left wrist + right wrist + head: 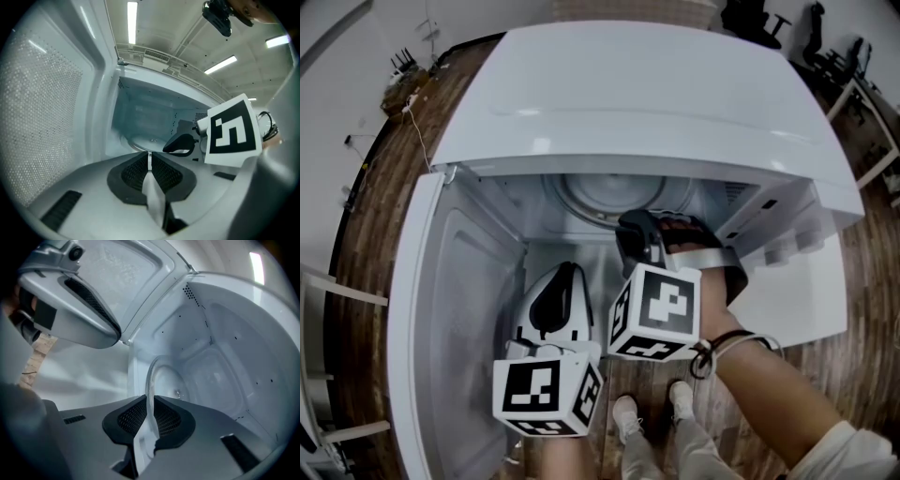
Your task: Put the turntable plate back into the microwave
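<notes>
We pinch the turntable plate (165, 380) by its rim in the jaws of the left gripper (150, 157) and right gripper (151, 401). It lies just ahead of them, inside the microwave (656, 103). Such a thin hold on smooth glass could slip, dropping it.

Access: front opening only.
The microwave (656, 94) cavity is open toward me, with the door (441, 309) swung fully left. My left claw (150, 157) and right claw (149, 401), side by side and clamping the turntable plate (581, 202), fill the mouth. Narrow gaps remain at either side wall.
</notes>
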A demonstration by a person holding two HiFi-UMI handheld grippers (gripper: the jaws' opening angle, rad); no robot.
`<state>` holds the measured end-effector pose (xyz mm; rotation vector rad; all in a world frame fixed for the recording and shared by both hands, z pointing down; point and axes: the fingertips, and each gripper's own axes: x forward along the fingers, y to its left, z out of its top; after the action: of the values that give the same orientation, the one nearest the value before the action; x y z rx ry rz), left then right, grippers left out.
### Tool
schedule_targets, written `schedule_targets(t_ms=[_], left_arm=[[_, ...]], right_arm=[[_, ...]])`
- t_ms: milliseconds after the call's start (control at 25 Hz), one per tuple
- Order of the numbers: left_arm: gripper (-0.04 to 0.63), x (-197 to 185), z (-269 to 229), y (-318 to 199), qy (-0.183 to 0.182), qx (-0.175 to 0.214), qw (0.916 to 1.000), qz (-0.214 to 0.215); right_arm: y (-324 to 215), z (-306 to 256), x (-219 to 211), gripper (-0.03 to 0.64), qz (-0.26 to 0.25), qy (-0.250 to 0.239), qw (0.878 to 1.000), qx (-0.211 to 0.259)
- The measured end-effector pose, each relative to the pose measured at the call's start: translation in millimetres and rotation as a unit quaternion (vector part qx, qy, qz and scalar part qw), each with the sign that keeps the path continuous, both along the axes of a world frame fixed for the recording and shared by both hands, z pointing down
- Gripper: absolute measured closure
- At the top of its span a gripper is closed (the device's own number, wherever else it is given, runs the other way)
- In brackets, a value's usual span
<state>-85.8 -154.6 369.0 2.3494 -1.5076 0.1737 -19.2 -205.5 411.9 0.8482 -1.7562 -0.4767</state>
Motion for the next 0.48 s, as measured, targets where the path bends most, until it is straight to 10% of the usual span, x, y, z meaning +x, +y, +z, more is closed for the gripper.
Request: schedule_targets(t_ms=[480], left_arm=[[0.572, -2.7, 3.1, -2.0, 0.0, -0.003, 1.0, -0.004]], right_arm=[[5.3, 1.0, -27.3, 0.555, -0.04, -0.026, 0.999, 0.0]])
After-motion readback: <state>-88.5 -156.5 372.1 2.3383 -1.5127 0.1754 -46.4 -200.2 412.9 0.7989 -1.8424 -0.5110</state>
